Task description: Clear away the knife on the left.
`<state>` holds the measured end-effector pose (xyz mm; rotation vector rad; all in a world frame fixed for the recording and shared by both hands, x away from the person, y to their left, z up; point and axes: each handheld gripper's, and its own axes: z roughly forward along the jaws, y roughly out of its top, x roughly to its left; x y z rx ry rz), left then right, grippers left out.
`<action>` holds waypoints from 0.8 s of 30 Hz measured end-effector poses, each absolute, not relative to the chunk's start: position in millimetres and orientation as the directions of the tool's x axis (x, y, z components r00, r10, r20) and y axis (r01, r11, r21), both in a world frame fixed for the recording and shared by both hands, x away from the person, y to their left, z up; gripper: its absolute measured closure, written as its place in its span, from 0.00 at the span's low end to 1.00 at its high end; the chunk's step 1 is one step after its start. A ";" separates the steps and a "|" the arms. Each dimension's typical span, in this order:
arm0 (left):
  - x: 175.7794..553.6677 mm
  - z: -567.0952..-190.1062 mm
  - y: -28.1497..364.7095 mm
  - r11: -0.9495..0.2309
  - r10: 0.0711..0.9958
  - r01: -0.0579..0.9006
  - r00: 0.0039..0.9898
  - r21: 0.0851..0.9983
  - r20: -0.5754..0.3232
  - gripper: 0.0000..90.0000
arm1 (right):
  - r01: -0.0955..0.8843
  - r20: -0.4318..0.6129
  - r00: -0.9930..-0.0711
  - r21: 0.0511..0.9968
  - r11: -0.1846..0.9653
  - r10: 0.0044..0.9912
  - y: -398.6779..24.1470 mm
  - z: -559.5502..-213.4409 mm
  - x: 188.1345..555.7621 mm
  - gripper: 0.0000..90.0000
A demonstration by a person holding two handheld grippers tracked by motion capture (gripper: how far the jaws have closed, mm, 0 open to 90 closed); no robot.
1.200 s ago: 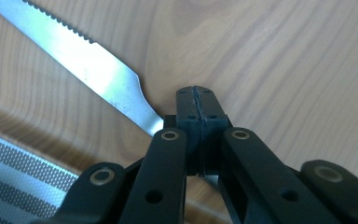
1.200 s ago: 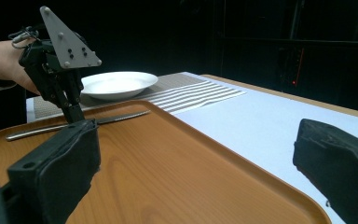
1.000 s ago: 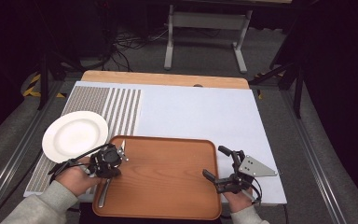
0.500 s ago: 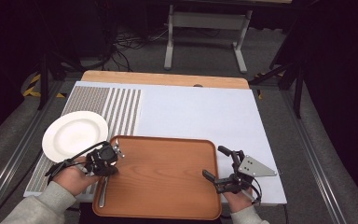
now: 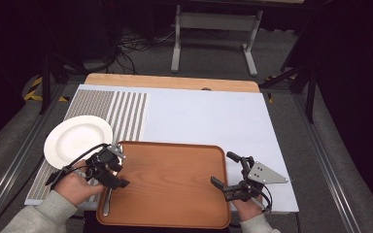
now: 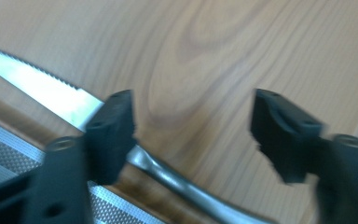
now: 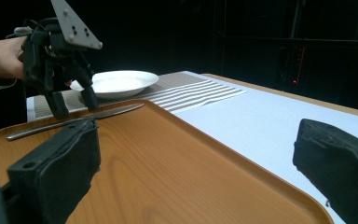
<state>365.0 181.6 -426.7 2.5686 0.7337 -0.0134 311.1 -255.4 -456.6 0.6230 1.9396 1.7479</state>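
From above, a wooden tray (image 5: 170,182) with rounded corners and a raised rim sits on a pale sheet at the near edge of the table. A round white plate (image 5: 77,141) lies just off its left corner, partly on a mat (image 5: 121,111) of grey and white stripes. The left gripper (image 5: 108,167) hangs over the tray's left rim, above a slim steel knife (image 5: 107,204) that lies along that rim inside the tray. The right gripper (image 5: 228,172) sits at the tray's right rim, jaws spread with nothing between them, its grey three-cornered plate pointing right.

In the left gripper view the picture is smeared. The knife (image 6: 56,95) runs slantwise across smooth wood grain, its blade bright with a fine serrated edge, its rounded handle passing behind one black pad. The jaws have just been opening; they stand wide apart and do not press the knife, which lies on the tray by the rim.

In the right gripper view, two blocky black jaws frame the glossy tray (image 7: 168,158), well apart and empty. Across it the knife (image 7: 74,120) lies flat near the far rim, with the left gripper (image 7: 72,100) poised right over it, tips down. The shallow plate (image 7: 116,83) rests behind, on the striped mat (image 7: 200,93).
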 end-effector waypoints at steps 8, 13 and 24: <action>355.4 -414.6 195.7 -0.670 0.479 0.441 0.871 0.598 -0.106 0.01 | 0.036 -0.029 -0.794 0.995 0.094 0.608 -255.8 -457.1 311.3 0.02; 351.1 -409.0 205.1 -0.592 0.464 0.405 0.878 0.696 -0.116 0.00 | 0.036 -0.028 -0.793 0.995 0.092 0.608 -255.8 -457.0 311.4 0.02; 340.1 -422.3 230.0 -0.364 0.439 0.291 0.891 0.885 -0.113 0.00 | 0.036 -0.026 -0.795 0.995 0.089 0.606 -256.4 -457.2 311.6 0.02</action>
